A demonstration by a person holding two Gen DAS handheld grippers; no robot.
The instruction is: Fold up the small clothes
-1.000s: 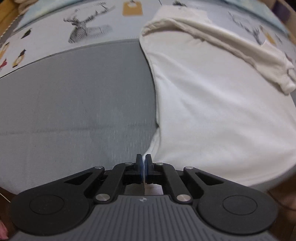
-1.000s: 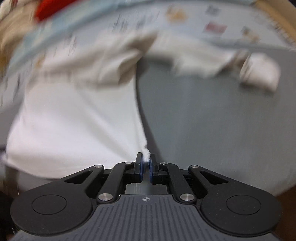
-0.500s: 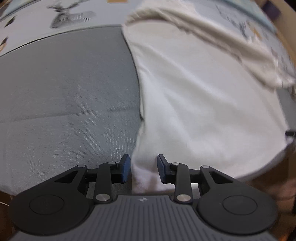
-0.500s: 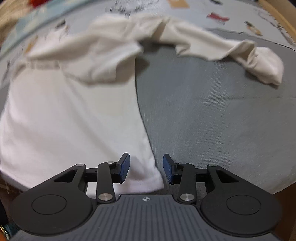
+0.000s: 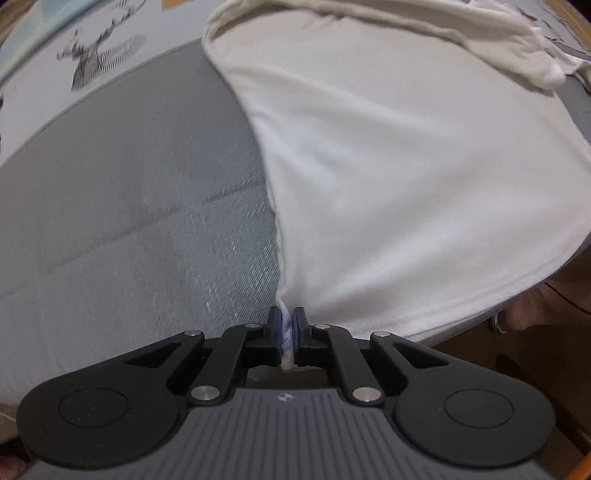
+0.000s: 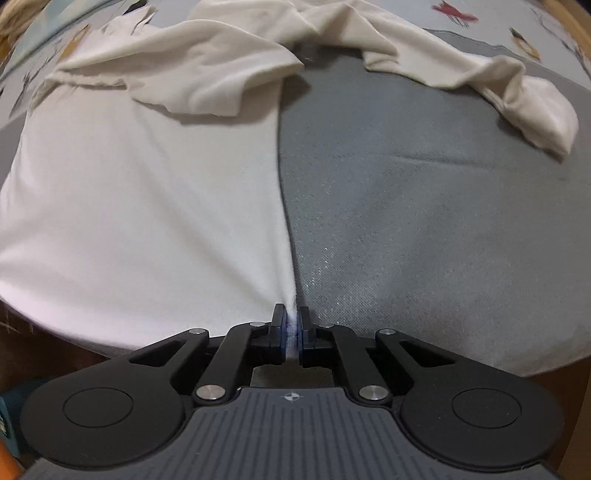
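Left wrist view: the left gripper is pinching the near left hem corner of the cream-white long-sleeved cotton shirt. Its blue-padded fingers are nearly closed, with a small tuft of white cloth squeezed between them and poking out toward the gripper body. The shirt is lying flat on the grey woven mat, spreading away from the pinch to the right and far side; its left edge is running in a taut line from the fingers up toward the far end. A folded sleeve is lying across the top of the shirt. Beyond the mat, a pale printed sheet with a stag drawing is showing.

Right wrist view: the right gripper is gripping the near right hem corner of the same shirt. Its fingers are standing narrow, with only cloth between the pads. The shirt body is lying to the left of the pinch, its right edge pulling straight toward the far end. One sleeve is lying folded over the chest area; the other sleeve is trailing crumpled to the right across the grey mat, its cuff resting well apart from the body. The printed sheet is visible past the mat's far edge.

Near hem edge is hanging slightly over the mat's front edge in both views.
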